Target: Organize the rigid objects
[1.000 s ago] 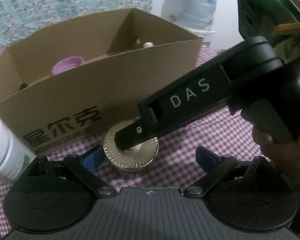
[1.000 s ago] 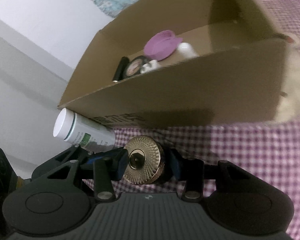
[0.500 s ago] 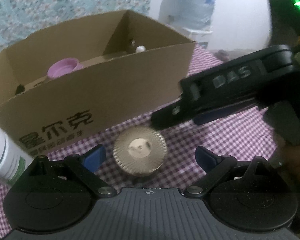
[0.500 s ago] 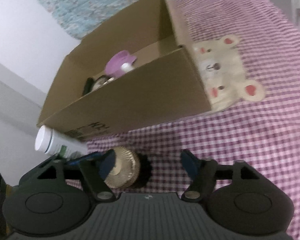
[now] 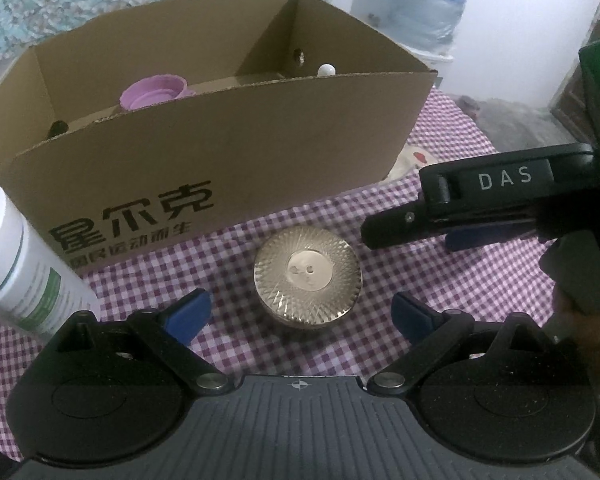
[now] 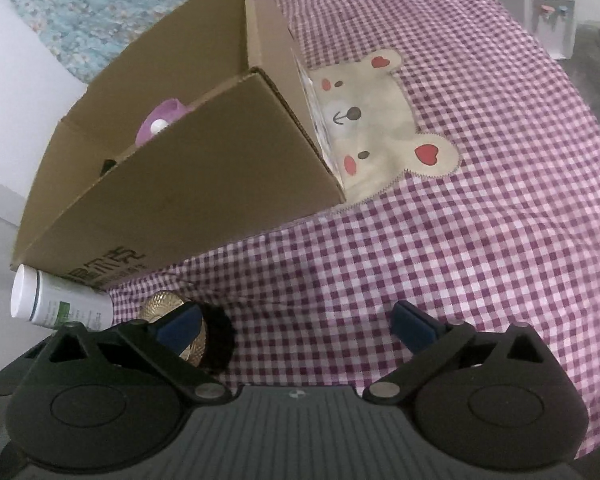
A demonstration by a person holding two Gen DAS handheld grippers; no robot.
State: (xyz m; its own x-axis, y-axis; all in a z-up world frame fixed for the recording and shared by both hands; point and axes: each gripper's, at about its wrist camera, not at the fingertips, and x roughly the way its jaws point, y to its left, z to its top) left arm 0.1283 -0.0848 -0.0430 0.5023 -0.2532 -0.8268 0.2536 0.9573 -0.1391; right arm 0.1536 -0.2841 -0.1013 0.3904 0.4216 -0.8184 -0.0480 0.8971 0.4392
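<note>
Since a second ago the right gripper (image 6: 298, 324) has let go of the gold jar (image 5: 307, 276) and drawn off to the right; its jaws have just been opening and now stand wide, with nothing between them. In the right wrist view the jar sits just outside the left blue pad, no longer pinched.

Largest first. The checked cloth (image 6: 460, 240) covers the whole work surface, a bear patch (image 6: 380, 128) sewn into it beside the box. The cardboard box (image 5: 228, 152) stands open-topped at the back – evidently the collecting place, since a purple cup (image 5: 154, 90) and a small white ball (image 5: 326, 69) already lie inside. A white bottle (image 5: 24, 268) lies on its side against the box's front left corner, not yet gathered.

The gold jar rests lid-up on the cloth, just in front of the box wall and outside it. It sits centred ahead of the left gripper (image 5: 300, 316), whose blue pads stand apart either side of it, touching nothing – likely a handover: set down by the right, lined up for the left to take and lift over the wall.
</note>
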